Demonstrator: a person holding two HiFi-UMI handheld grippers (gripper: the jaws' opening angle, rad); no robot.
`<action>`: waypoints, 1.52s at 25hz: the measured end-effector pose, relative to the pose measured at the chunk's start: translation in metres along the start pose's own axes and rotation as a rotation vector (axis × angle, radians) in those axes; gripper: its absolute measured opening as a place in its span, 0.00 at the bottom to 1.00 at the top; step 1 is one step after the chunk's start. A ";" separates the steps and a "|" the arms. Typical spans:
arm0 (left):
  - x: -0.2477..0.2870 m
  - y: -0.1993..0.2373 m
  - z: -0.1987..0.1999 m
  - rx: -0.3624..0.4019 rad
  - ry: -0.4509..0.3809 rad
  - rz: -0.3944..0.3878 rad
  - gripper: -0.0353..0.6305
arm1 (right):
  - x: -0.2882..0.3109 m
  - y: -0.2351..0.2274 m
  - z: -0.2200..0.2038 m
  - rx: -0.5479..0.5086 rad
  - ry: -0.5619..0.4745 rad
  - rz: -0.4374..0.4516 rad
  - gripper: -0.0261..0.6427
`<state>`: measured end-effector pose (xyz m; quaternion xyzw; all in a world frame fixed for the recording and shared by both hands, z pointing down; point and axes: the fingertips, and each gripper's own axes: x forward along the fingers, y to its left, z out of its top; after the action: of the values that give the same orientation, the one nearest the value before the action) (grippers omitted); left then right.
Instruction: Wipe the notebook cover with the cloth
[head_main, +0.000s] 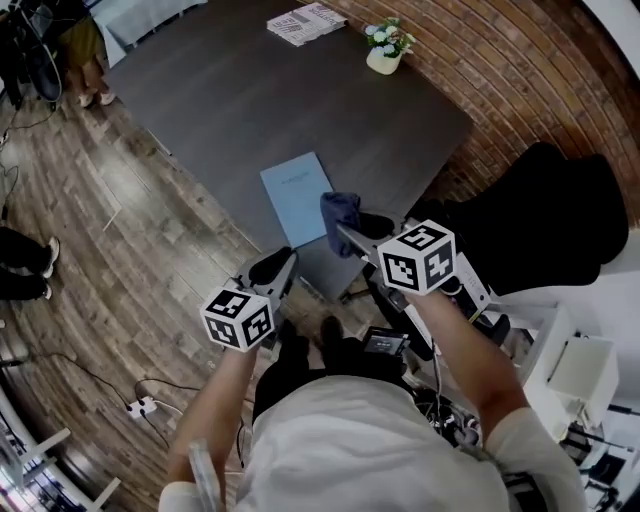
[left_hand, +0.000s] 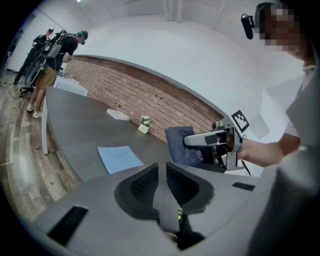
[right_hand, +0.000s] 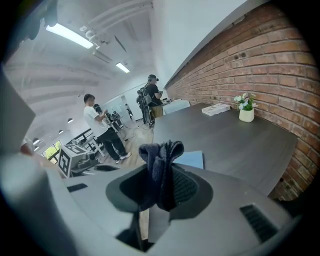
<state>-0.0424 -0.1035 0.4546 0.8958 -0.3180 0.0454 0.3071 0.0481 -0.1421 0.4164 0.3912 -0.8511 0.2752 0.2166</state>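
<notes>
A light blue notebook (head_main: 295, 195) lies flat near the front edge of the dark grey table (head_main: 240, 90); it also shows in the left gripper view (left_hand: 119, 158) and, partly hidden, in the right gripper view (right_hand: 194, 159). A dark blue cloth (head_main: 340, 210) hangs bunched in the air just right of the notebook, with my right gripper (head_main: 347, 236) shut on it. The cloth (right_hand: 160, 157) fills the gap between that gripper's jaws (right_hand: 161, 172). My left gripper (head_main: 279, 266) hovers off the table's front edge, jaws together and holding nothing (left_hand: 162, 169). From there the cloth (left_hand: 180, 144) is visible.
A small white pot of flowers (head_main: 385, 48) and a folded paper (head_main: 305, 22) sit at the table's far end by the brick wall (head_main: 520, 90). A black chair (head_main: 545, 215) stands to the right. People stand on the wood floor at the left (head_main: 85, 60).
</notes>
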 end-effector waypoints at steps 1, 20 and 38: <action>0.002 0.005 -0.002 -0.001 0.008 -0.005 0.13 | 0.007 0.000 0.001 -0.011 0.011 -0.004 0.21; 0.072 0.074 -0.035 -0.025 0.156 0.097 0.14 | 0.169 -0.043 0.020 -0.036 0.247 0.077 0.21; 0.106 0.098 -0.075 -0.065 0.323 0.201 0.10 | 0.254 -0.064 -0.003 0.085 0.393 0.129 0.21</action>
<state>-0.0083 -0.1771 0.5958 0.8302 -0.3539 0.2086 0.3770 -0.0537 -0.3137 0.5859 0.2835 -0.8033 0.3952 0.3438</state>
